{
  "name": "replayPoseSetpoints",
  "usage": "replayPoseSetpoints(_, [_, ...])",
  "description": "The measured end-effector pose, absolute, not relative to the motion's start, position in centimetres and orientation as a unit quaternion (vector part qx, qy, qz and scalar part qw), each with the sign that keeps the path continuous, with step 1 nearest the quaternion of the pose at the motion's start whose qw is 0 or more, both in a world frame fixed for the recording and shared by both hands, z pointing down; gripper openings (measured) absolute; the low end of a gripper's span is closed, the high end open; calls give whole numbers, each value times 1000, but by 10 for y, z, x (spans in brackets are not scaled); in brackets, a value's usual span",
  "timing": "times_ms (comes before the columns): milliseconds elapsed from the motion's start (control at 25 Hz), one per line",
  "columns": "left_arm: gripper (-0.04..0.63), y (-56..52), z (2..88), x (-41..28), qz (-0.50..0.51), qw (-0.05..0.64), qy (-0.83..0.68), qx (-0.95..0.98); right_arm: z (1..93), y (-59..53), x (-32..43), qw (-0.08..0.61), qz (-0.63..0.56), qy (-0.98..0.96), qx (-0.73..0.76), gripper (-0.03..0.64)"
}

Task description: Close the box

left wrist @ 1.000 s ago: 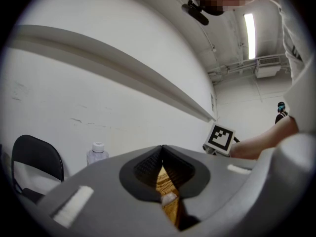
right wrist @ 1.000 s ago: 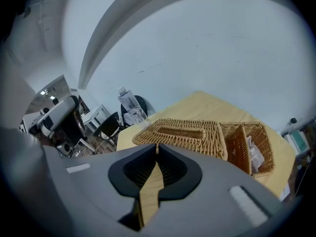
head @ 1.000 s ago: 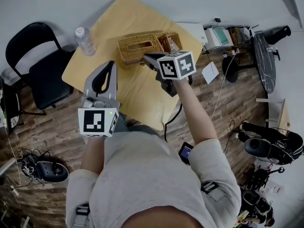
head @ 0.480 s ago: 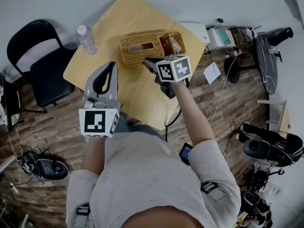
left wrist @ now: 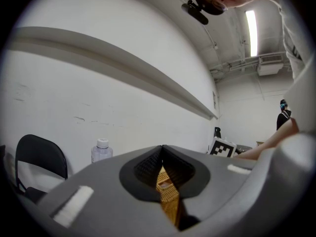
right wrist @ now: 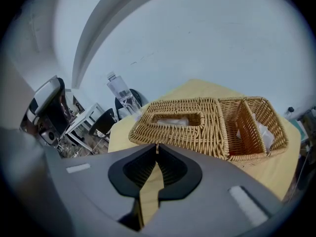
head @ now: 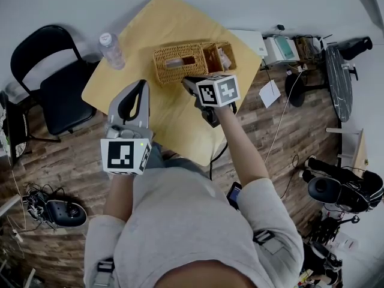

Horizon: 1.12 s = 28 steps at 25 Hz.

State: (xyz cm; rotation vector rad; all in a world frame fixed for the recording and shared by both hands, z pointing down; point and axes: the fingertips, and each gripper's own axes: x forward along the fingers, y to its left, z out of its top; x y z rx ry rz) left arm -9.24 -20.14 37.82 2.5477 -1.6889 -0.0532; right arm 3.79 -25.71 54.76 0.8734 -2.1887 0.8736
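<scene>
One wooden table [head: 174, 113] is filling the middle of the head view, with a black chair [head: 42, 71] standing at its left edge. Toward the table's far side a woven wicker box [head: 180, 62] is lying flat, well clear of the near edge. In the right gripper view its slotted lid [right wrist: 197, 135] is covering the larger left part, while the smaller section [right wrist: 249, 127] on the right is standing open with something pale inside. Whether the lid is sitting fully down cannot be told.

The left gripper [head: 142, 83] is hovering over the table's near left, apart from the box, its jaws pressed together with nothing between them. The right gripper [head: 186, 80] is pointing at the box from just short of its near side, jaws likewise meeting at the tips and carrying nothing. A clear water bottle [head: 110, 50] is standing near the box's left end.

Judging by the weave, the box is probably light and fairly stiff with a little spring, and rough enough not to slip in the pads. Being light, it is likely to skate on the smooth tabletop when pushed. The lid's solid front rim looks the safest place to grip or press, while the thin edge round the slot looks weaker. The other gripper is looking useful for steadying the base.
</scene>
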Motion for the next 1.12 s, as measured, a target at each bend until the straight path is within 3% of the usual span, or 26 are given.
replayPoseSetpoints(320, [58,-207,375,-91,-18,37,-550,834,542,-258,35,287,290,-844,347,20])
replayPoseSetpoints(1120, [58,-214,333,-66,-34,3,-528,849,415,-239,76,125,121,-861,479,18])
